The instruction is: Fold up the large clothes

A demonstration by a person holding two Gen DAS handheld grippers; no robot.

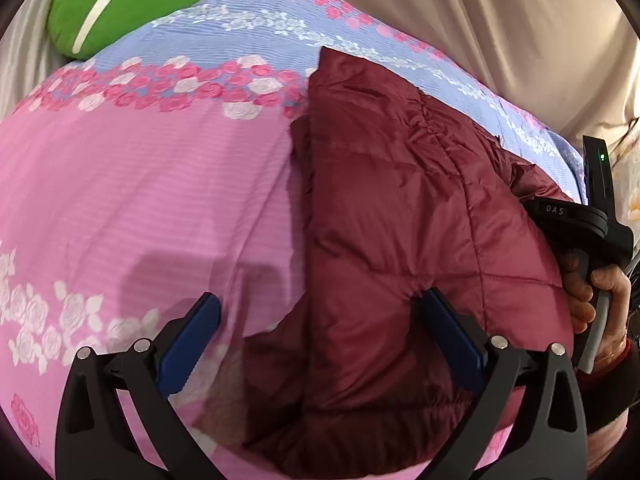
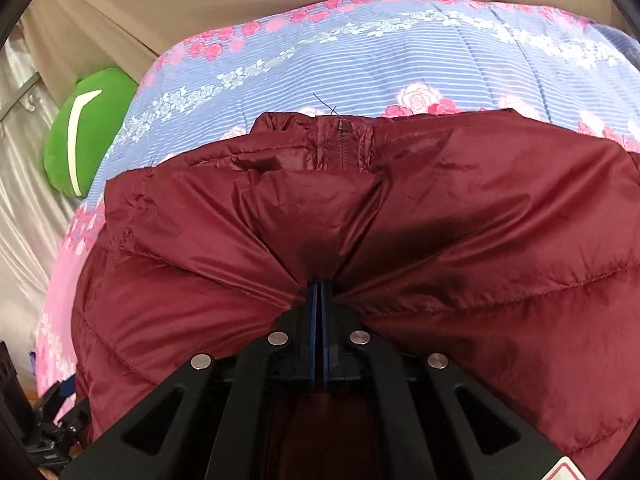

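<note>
**A:** Two grippers, one garment. Where does the maroon puffer jacket (image 1: 400, 216) lie?

**B:** On the floral bedspread (image 1: 160, 184), toward its right side, with its long axis running from the near edge to the far one. In the right wrist view the zipper (image 2: 343, 148) and collar end sit at the far side, with blue bedspread beyond.

**A:** And the right gripper (image 2: 319, 284)?

**B:** Pressed together on a bunch of the jacket's shell. Creases fan out from the blue pads (image 2: 326, 300), so the fabric is pinched at the jacket's near-right edge.

**A:** The left gripper (image 1: 320, 332)?

**B:** Spread wide, holding nothing. Its left finger hangs over bare pink bedspread; its right finger is at the jacket's near-left edge, though I cannot tell whether it touches. So the jacket lies ahead of it and to its right.

**A:** Which one is better placed for the next grasp?

**B:** The left, I'd judge. That free near-left edge lies right at its open fingers, a small shift right. With both near corners held, a fold away along the long axis looks natural.

**A:** Anything else about?

**B:** A green pillow (image 1: 128, 4) at the far left, well apart from the jacket.
</note>
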